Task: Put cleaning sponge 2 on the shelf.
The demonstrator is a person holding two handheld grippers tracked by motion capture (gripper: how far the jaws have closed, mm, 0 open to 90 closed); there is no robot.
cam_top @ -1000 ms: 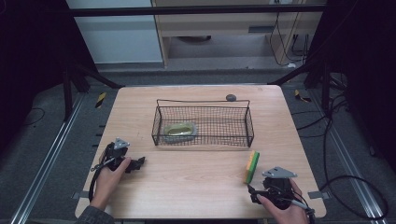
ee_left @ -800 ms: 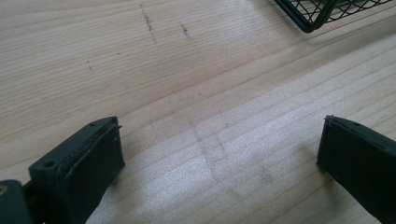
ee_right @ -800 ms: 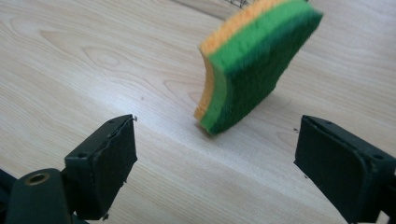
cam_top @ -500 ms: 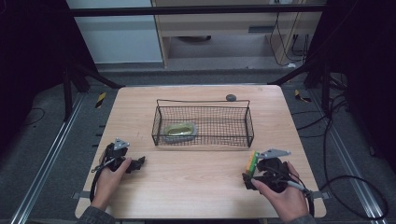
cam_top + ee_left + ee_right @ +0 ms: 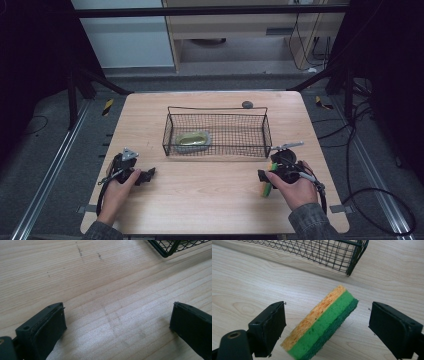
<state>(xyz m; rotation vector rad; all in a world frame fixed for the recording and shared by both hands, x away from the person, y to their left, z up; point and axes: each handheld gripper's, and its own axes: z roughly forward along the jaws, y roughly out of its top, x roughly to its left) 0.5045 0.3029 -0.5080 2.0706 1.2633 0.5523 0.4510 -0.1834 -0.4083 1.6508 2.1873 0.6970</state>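
A sponge [image 5: 324,320] with orange, light green and dark green layers stands on its long edge on the wooden table [image 5: 210,200], near the front right. My right gripper [image 5: 328,315] straddles it with a gap on each side. Its jaws have just been closing a little, and the pads do not touch the sponge. From above, the right gripper [image 5: 265,176] hangs over the sponge [image 5: 267,190], just in front of the basket's right end. My left gripper [image 5: 149,175] rests at the front left, and its jaws stand wide over bare wood [image 5: 117,325].
A black wire basket [image 5: 216,107] stands mid-table with a pale green and grey thing [image 5: 192,139] in its left end. Its corner shows close ahead of the right gripper [image 5: 352,262]. A small dark round object [image 5: 247,104] lies behind the basket.
My right hand has come from the table's front right corner forward and to the left, and its jaws now straddle the sponge. The left hand has not moved.
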